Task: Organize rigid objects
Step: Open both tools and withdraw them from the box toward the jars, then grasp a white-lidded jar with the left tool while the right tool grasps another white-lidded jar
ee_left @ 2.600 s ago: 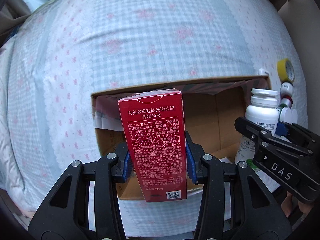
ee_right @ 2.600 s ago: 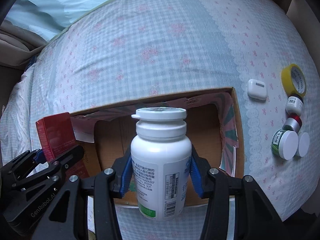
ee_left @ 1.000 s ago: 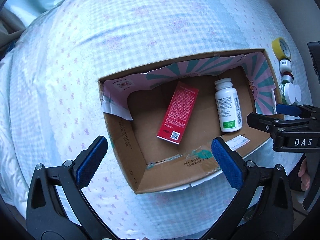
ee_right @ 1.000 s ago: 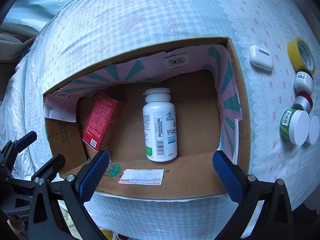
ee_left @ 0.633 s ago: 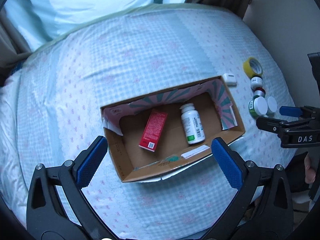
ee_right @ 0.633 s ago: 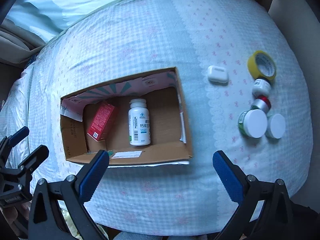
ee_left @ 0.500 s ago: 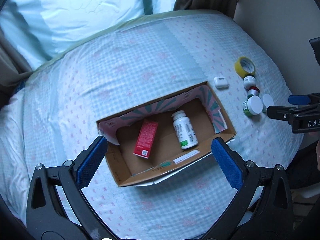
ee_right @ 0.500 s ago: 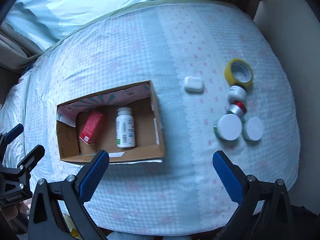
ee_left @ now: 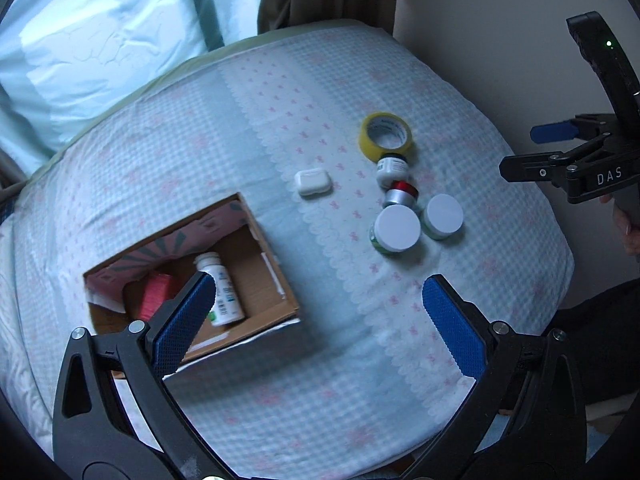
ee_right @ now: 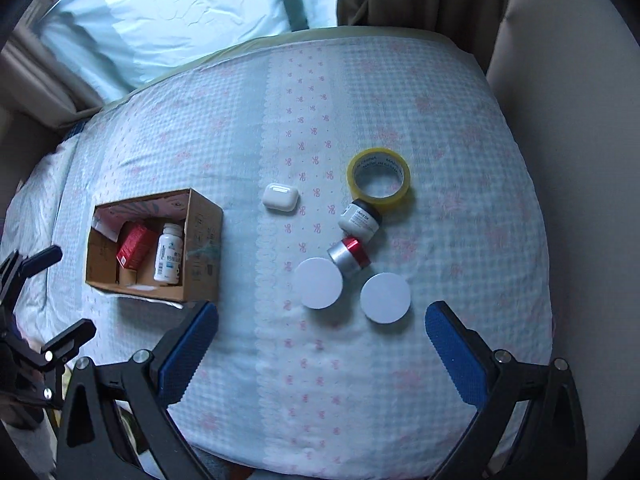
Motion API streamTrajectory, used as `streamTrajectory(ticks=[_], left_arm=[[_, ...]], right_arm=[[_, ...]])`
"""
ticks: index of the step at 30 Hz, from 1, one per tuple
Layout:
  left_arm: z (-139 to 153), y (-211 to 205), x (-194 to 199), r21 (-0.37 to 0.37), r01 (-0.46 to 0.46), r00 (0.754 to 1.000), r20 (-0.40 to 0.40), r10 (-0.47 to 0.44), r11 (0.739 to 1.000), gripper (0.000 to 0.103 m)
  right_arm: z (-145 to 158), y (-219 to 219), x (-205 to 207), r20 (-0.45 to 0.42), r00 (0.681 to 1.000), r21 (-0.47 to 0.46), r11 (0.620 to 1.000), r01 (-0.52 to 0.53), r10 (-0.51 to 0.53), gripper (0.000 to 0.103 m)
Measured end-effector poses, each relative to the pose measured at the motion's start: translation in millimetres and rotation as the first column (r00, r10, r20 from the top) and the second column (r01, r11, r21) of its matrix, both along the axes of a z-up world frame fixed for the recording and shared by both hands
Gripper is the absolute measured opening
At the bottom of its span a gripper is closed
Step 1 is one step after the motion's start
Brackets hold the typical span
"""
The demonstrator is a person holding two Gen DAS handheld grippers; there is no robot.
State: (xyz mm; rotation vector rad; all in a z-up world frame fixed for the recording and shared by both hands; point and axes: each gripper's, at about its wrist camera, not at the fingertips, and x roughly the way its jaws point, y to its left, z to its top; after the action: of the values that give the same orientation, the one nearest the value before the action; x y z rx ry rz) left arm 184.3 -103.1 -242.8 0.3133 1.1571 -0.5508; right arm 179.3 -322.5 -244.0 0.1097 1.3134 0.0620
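Both the left gripper (ee_left: 316, 312) and right gripper (ee_right: 320, 340) hung wide open, holding nothing. A white pill bottle (ee_right: 169, 253) and red carton (ee_right: 135, 246) lay inside the brown cardboard box (ee_right: 200, 240) at the checked bed's (ee_right: 240, 120) left.

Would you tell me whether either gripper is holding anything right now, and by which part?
Nothing is held: the left gripper and right gripper are both open and empty above the bed.
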Motion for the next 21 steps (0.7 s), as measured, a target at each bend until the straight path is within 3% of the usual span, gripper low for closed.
streamTrajectory(ticks=[7,14,21], left_arm=[[-85,-73,-11,0.004,0.011,0.997,-0.073,-0.010,1.000,0.103],[-175,-113,-13,0.005,0.076,0.996,-0.049,-0.076,0.997,0.103],[-225,-132,0,-0.005,0.110,0.994,-0.025,-0.110,0.994,0.103]], right_arm=[[-63,-44,-15,0.029,0.974,-0.036,0.974,-0.224,0.225,0.103],[-153,-62,-38,0.091,0.951,-0.027,0.956,-0.293,0.295,0.103],[-212,-58,-44,0.123,0.931,-0.030,0.939,-0.343,0.344,0.103]])
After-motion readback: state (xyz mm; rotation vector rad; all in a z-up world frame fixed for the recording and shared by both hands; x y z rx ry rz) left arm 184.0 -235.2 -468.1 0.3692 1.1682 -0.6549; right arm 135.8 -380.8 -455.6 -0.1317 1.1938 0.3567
